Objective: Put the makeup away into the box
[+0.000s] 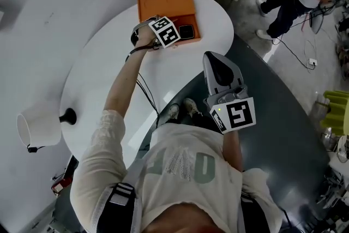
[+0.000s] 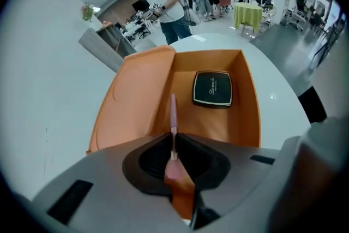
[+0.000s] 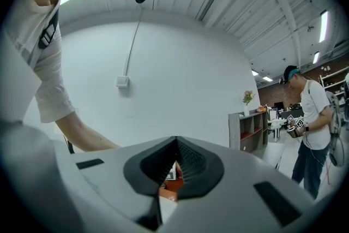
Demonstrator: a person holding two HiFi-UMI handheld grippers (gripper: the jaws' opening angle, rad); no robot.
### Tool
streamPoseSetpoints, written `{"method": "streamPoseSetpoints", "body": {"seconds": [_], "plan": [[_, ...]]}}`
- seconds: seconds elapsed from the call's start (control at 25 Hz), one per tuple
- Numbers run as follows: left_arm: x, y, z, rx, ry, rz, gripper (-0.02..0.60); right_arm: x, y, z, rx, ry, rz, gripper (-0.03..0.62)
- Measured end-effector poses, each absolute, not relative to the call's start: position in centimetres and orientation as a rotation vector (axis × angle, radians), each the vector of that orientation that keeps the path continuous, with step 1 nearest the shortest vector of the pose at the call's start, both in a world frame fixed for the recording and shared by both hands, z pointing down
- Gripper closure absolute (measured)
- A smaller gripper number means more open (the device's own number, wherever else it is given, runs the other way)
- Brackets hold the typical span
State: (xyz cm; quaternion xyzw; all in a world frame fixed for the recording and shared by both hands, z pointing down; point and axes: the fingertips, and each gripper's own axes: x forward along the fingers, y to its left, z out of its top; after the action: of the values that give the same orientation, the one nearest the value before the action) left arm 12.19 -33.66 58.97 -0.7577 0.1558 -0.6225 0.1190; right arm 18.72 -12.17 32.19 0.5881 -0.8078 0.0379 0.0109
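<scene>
Placing step, I judge: the left gripper (image 2: 173,139) pinches a thin pink makeup stick (image 2: 173,114) over the open orange box (image 2: 136,90) at frame centre, where a black compact (image 2: 212,88) lies; next, lower it in and release. The right gripper (image 3: 175,144) is pressed together, empty

White round table (image 1: 180,63) beneath the left claw (image 2: 173,139); table lamp (image 1: 38,128) well off to its left, by the table's edge; bystander (image 2: 163,3) and yellow-draped table (image 2: 246,12) far beyond its tips.
</scene>
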Motion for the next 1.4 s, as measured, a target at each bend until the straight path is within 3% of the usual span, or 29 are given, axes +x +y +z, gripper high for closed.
{"method": "streamPoseSetpoints", "body": {"seconds": [0.72,0.88,1.08,1.4], "plan": [[13.8,-32.3,57.8,-2.429,0.518,-1.723,0.503,18.1,-12.0,32.2,1.819,-2.518,0.095,0.589],[15.7,-31.0,50.0,-2.685,0.724,-1.323,0.566,17.6,-11.7,31.4,1.829,-2.532,0.053,0.589],[15.9,-26.4,37.8,-2.813,0.851,-0.782,0.574,16.8,-11.8,28.5,1.892,-2.544,-0.046,0.589],[7.3,-18.2,22.1,-2.685,1.327,-0.098,0.575,15.5,-12.0,22.9,1.973,-2.536,-0.063,0.589]]}}
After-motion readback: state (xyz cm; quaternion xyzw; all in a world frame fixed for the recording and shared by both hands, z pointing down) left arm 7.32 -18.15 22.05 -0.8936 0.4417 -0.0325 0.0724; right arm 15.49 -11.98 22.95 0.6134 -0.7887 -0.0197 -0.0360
